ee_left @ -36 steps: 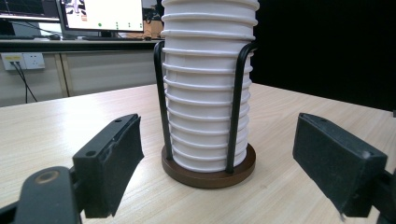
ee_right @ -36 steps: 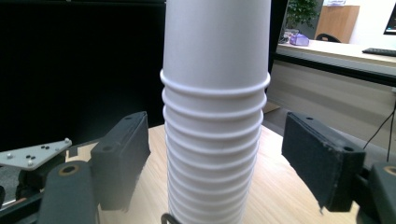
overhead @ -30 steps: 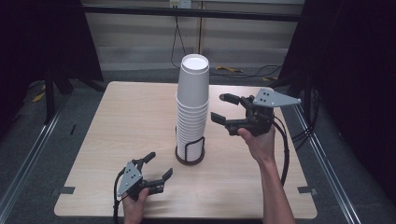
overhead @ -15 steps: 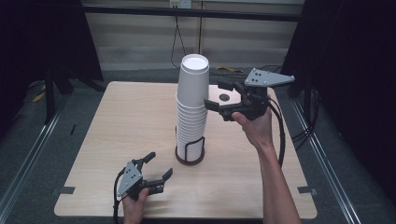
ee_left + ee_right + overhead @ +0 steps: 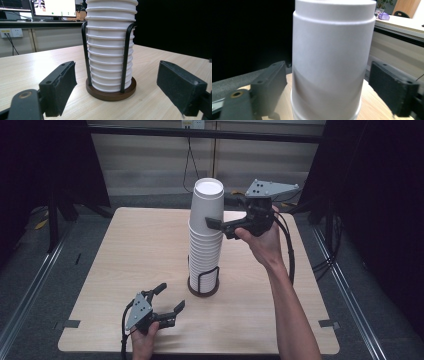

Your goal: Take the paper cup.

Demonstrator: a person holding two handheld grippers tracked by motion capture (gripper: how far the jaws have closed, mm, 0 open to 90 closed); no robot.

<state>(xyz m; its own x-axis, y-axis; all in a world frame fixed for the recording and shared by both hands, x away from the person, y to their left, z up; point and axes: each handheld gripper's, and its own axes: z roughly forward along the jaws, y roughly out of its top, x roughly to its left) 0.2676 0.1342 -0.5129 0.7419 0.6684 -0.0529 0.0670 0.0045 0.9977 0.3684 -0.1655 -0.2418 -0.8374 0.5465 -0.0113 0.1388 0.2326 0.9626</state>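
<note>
Your right tool point(image 5: 218, 215) is up beside the top cup point(image 5: 206, 207) of the white cup stack point(image 5: 204, 251), jaws wide on either side of it, pads clear. Your left tool point(image 5: 167, 300) rests low on the bench point(image 5: 130, 250), jaws open and empty, facing the stack's wire holder point(image 5: 203, 284)

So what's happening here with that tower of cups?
A person holds a two-jaw gripper in each hand at a wooden table. The right gripper is up at the top cup of a tall stack of white cups standing in a wire holder; its jaws sit open on either side of that cup, not squeezing it yet. The left gripper rests open near the table's front edge.
</note>
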